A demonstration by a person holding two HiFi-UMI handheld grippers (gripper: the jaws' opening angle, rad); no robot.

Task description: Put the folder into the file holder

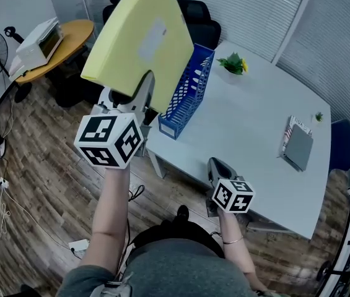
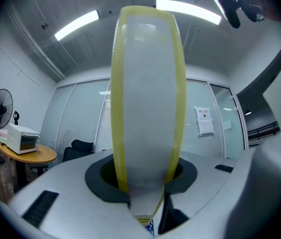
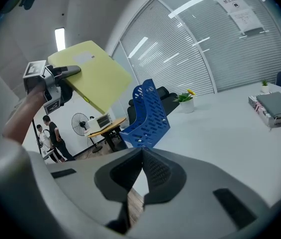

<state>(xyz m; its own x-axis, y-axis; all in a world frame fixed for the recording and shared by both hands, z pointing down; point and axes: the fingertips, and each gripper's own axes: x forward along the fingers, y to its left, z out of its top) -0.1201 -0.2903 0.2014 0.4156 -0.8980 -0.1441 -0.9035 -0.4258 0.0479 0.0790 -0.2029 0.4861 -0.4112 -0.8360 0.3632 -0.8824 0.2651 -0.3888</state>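
While the left gripper [image 1: 127, 98] is clamped on the yellow folder's [image 1: 140, 36] bottom edge, holding it up tilted, the blue file holder [image 1: 190, 94] stands just beyond it on the table [image 1: 255, 122] corner. The right gripper [image 1: 215, 166] sits lower, jaws pinched together, empty.

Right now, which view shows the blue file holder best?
The right gripper view: the file holder stands side-on, almost unobstructed. The head view shows it from above, partly covered by the yellow folder. The left gripper view shows only a blue sliver below the folder.
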